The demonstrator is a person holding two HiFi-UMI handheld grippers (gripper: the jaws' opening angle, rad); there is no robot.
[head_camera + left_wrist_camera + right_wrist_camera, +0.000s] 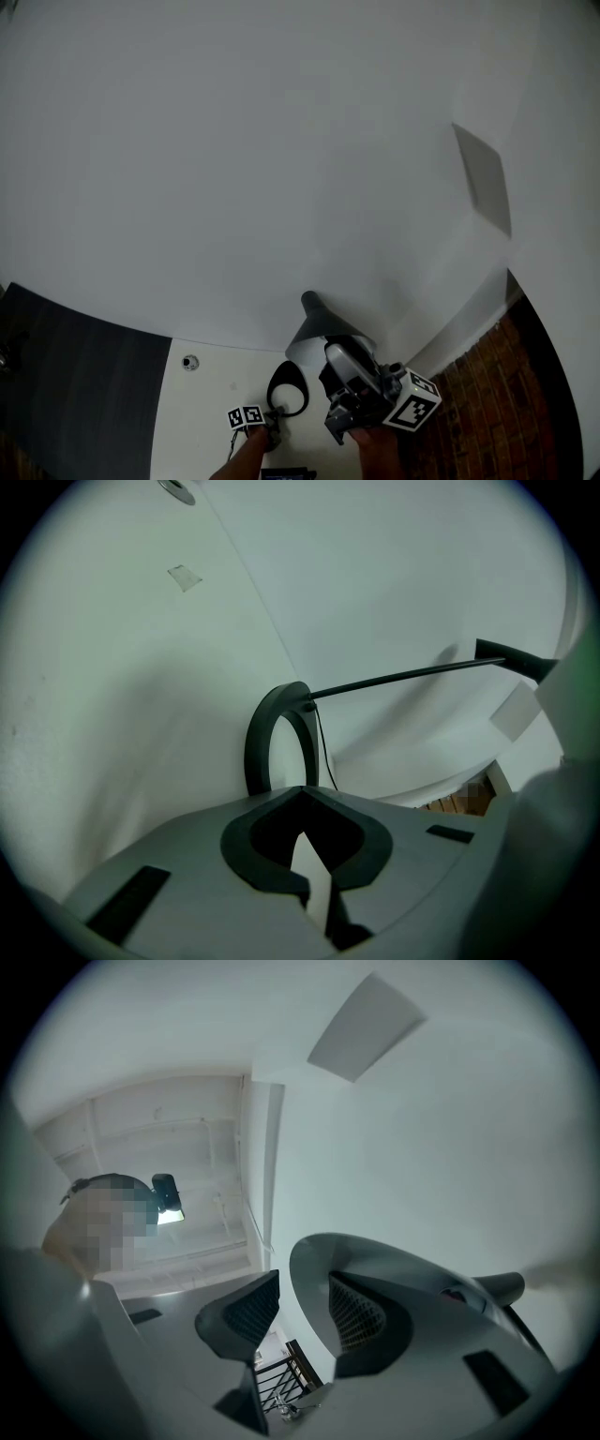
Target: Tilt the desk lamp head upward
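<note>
At the far left I see a dark grey panel (84,375) edging the white desk top (211,394). My left gripper (302,799) sits low and near, by the lamp's foot. Its jaws are closed tip to tip with nothing between them. Just beyond it stands the black ring-shaped lamp base (255,752), upright on the desk. A thin black lamp arm (403,679) runs from the top of the ring off to the right.

That arm leads to the pale grey cone-shaped desk lamp head (403,1265), which hangs above the desk to the right of the ring, in front of the plain white wall (281,141). My right gripper (305,1283) is at the head. Its jaws are apart and straddle the rim of the shade. The right pad lies against the shade's face. The left pad stands just off the rim, with a sliver of background showing between them, so I can't call it a firm clamp. The gripper's black-and-white marker cube (412,398) shows just right of the head. Farther right is a red brick surface (487,403).
</note>
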